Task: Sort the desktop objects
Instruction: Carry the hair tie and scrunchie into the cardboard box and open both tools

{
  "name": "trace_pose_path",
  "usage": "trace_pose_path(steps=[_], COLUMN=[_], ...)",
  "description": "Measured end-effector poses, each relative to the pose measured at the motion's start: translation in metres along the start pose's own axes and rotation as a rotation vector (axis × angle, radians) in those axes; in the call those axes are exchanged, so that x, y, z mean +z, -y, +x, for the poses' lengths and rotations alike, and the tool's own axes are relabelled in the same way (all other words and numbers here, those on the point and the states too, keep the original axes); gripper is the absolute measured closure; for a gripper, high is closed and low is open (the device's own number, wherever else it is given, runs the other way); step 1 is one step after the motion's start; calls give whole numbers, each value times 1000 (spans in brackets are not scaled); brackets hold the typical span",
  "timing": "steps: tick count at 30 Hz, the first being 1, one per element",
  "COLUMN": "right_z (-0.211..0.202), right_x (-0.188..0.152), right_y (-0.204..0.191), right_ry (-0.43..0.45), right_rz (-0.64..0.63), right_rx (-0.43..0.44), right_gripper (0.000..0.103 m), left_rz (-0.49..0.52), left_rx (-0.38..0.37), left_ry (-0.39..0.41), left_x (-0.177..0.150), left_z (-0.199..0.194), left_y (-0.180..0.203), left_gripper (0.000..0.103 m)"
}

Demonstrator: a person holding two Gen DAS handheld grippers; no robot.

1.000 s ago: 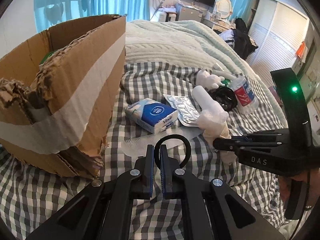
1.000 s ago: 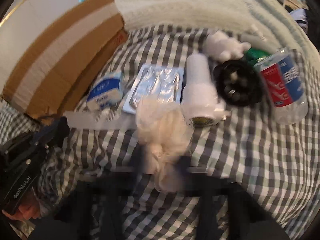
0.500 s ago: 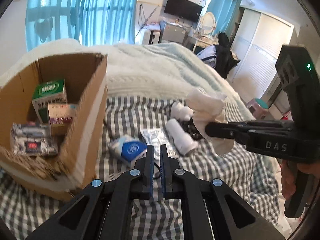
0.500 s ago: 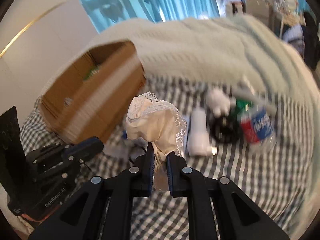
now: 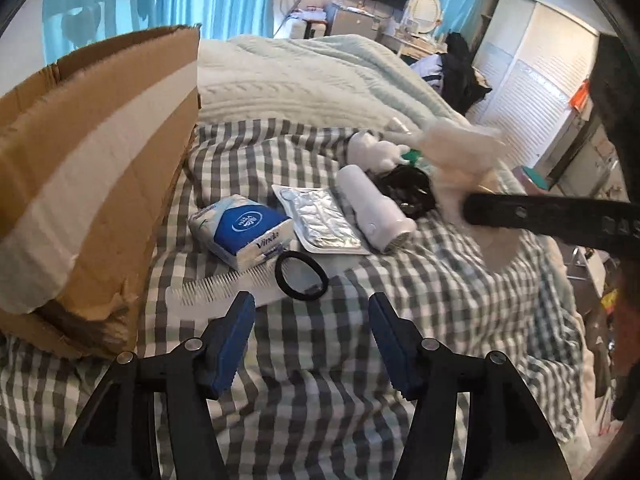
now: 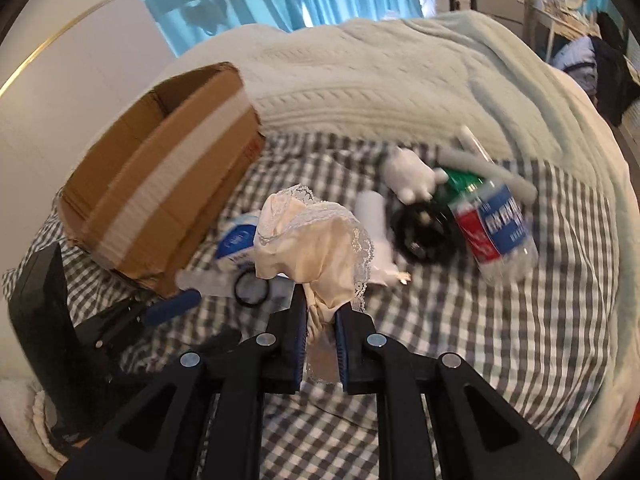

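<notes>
Left gripper [image 5: 311, 312] fingers opening, empty; right gripper [image 6: 321, 312] clamps one lace cloth [image 6: 312, 240].

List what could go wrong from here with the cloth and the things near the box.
1. The right tool pinches only a bottom fold of the lacy cream cloth; the loose bulk could slip free or snag on the cardboard box rim.
2. The left tool, jaws opening and empty, hovers over the black hair tie lying on the clear comb; closing there may catch both.
</notes>
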State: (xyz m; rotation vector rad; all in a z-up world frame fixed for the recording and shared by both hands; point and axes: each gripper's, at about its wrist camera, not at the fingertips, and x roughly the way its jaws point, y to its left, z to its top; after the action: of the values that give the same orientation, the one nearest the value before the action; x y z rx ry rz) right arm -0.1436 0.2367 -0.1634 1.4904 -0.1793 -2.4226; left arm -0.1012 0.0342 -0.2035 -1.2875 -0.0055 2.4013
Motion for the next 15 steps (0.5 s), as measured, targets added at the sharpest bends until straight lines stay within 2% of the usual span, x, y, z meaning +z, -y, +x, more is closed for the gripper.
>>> trace_pose_path(steps=[2,6,9,11,13,15], right_z=[0,-1,0,1,2,3], right_x=[-3,-8,-12,-14,-15,-17], right_y=[5,10,14,17,20,21], right_ry=[-6,-12,-18,-23,-24,-24], right_rz=[17,20,25,30,37,41], right_rx=[0,-2,2,6,13,16], right_gripper=[89,88,88,88,88,88], left_rz=[-3,-33,-5,33,64,81], left_rx=[3,18,44,70,104,116], left_ry=[1,-1,20,1,4,10], left_x=[1,6,12,12,8,6], left_z=[9,25,32,40,41,41], left_y=[-2,-5,-1,2,3,0], left_gripper=[49,49,49,49,64,91])
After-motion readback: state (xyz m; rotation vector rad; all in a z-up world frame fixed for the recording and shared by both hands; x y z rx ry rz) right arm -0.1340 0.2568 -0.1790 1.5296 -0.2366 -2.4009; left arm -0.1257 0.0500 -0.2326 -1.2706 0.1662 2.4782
